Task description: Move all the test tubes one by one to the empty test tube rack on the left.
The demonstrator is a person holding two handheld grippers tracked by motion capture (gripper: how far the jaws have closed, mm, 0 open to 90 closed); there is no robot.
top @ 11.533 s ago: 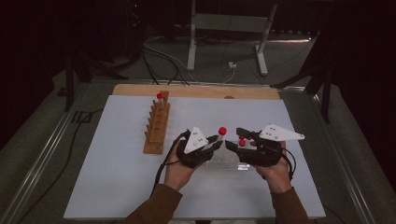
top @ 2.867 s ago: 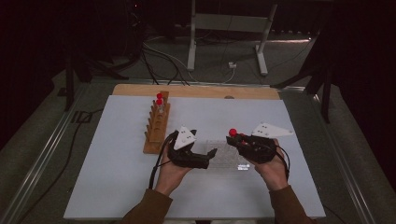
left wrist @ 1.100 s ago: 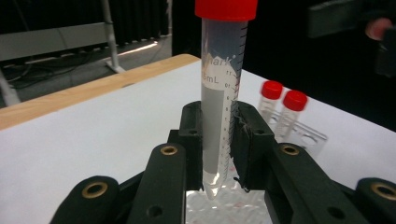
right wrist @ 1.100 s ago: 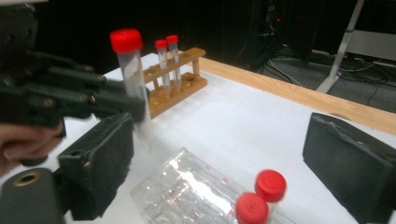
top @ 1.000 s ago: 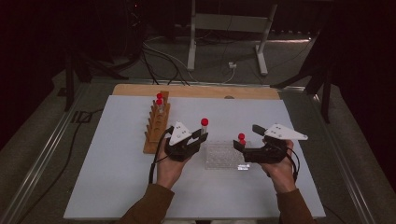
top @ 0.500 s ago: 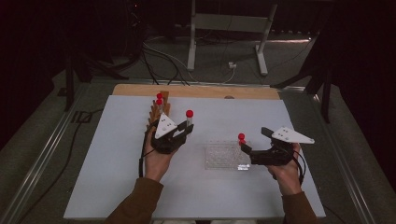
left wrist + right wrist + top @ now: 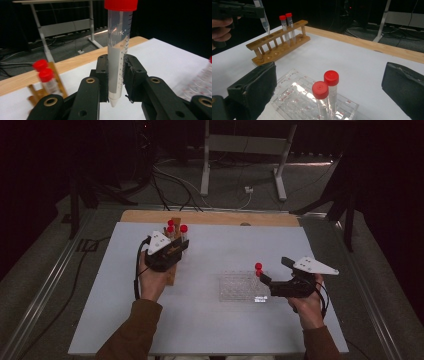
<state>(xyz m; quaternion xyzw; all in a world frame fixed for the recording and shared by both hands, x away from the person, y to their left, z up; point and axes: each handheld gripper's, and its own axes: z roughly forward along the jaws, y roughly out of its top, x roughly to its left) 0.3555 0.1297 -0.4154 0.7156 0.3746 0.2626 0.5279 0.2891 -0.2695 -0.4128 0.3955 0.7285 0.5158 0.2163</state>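
- Tube [image 7: 117,53] w/ red cap sits upright in left gripper [image 7: 116,82], jaws clamped on its lower half, pointed tip poking out below the pads.
- High view: left gripper [image 7: 167,254] is over the wooden rack [image 7: 172,272] at table's left side; held tube [image 7: 183,232] is just beside the two capped tubes [image 7: 171,226] standing at the rack's far end.
- Right gripper view: tube tip [image 7: 265,23] hangs above the rack [image 7: 278,42], near a mid-row hole, not yet in. Can't tell which hole exactly.
- Right gripper [image 7: 266,280] is low at table's right, jaws apart, nothing between them.
- It points at the clear tray [image 7: 239,287]; two more red-capped tubes [image 7: 325,97] stand upright in the tray's near corner [image 7: 287,100], between the open pads but untouched.
- Rack and tray well apart on white tabletop [image 7: 215,250].
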